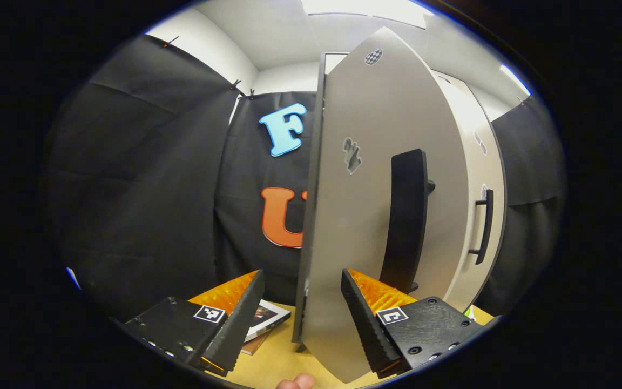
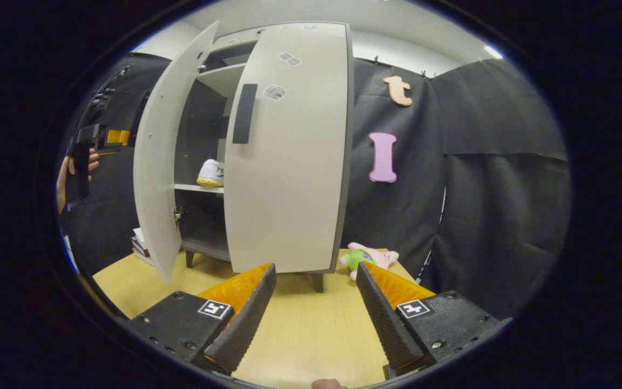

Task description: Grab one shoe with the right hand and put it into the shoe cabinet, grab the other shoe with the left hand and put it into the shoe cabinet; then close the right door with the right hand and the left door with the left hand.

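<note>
The right door [image 2: 289,162] of the shoe cabinet [image 2: 219,75] looks closed or nearly so, and the left door [image 2: 154,162] still stands swung out, so the step in hand is judged to be closing that left door. 1 shoe [image 2: 211,174] is visible on the middle shelf [image 2: 197,188] through the gap between the 2 doors; whether the second shoe is in there cannot be told.

In the left gripper view, the left gripper [image 1: 303,308] has its fingers spread wide with nothing clamped between them. The free edge of the left door [image 1: 386,178] stands upright between the 2 fingers, its long axis vertical, with its dark handle [image 1: 405,216] on the face just right of the right-hand finger. Contact with the panel cannot be told. The door's outer face lies to the right of the gripper, so the closing push would go rightward and away toward the cabinet.

The right gripper [image 2: 316,302] hangs well back over the bench [image 2: 311,335], fingers wide apart and empty, facing the right door. A soft toy [image 2: 367,257] lies on the bench to the right of the cabinet. The left gripper is plainly the nearer one to the open door.
</note>
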### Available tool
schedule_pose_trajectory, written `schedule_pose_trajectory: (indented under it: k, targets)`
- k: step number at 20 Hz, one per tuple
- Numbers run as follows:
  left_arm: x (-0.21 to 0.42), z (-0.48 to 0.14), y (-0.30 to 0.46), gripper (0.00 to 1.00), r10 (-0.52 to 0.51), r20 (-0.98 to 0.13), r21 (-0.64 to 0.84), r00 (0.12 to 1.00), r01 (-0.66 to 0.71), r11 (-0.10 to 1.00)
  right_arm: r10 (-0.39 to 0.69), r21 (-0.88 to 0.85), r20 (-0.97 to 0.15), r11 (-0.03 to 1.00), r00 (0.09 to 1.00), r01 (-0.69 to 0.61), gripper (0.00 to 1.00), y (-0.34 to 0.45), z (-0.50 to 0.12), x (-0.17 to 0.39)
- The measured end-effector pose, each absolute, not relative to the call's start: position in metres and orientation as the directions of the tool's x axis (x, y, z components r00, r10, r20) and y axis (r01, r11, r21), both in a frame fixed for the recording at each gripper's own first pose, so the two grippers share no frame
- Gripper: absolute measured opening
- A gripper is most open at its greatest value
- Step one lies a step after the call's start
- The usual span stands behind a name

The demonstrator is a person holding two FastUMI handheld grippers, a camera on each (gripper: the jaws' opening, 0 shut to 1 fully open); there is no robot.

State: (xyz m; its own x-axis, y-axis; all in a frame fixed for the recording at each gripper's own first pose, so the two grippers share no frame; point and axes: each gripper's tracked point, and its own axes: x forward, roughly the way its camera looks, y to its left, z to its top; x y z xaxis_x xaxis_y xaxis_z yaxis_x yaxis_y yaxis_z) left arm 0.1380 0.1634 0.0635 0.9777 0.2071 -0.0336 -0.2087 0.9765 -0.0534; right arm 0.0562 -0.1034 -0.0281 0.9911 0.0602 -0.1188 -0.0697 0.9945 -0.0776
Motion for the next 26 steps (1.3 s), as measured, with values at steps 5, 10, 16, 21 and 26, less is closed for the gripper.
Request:
schedule_pose_trajectory:
  k: [5, 10, 16, 21, 26]
  targets:
    - [0.159, 0.057, 0.136, 0.87, 0.16, -0.043, -0.028, 0.986, -0.161, 0.987, 0.009, -0.066, -0.121, 0.998, 0.993, -0.017, 0.97, -0.126, -0.024, 0.054]
    - [0.133, 0.044, 0.132, 0.87, 0.15, -0.057, -0.025, 0.987, -0.151, 0.988, -0.02, -0.049, -0.12, 0.999, 0.993, 0.014, 0.97, -0.137, -0.024, 0.051]
    - [0.074, 0.001, 0.089, 0.87, 0.086, -0.108, -0.046, 0.99, -0.092, 0.995, -0.02, -0.028, -0.119, 0.999, 0.993, 0.017, 0.97, -0.138, -0.027, 0.045]
    - [0.038, -0.029, 0.045, 0.87, 0.028, -0.101, -0.033, 0.994, -0.032, 0.999, 0.022, -0.007, -0.108, 1.0, 0.994, -0.023, 0.97, -0.113, -0.028, 0.036]
    - [0.02, -0.044, 0.011, 0.87, -0.024, -0.124, -0.048, 0.992, 0.018, 0.999, 0.067, -0.003, -0.076, 0.998, 0.995, -0.067, 0.97, -0.098, -0.012, 0.027]
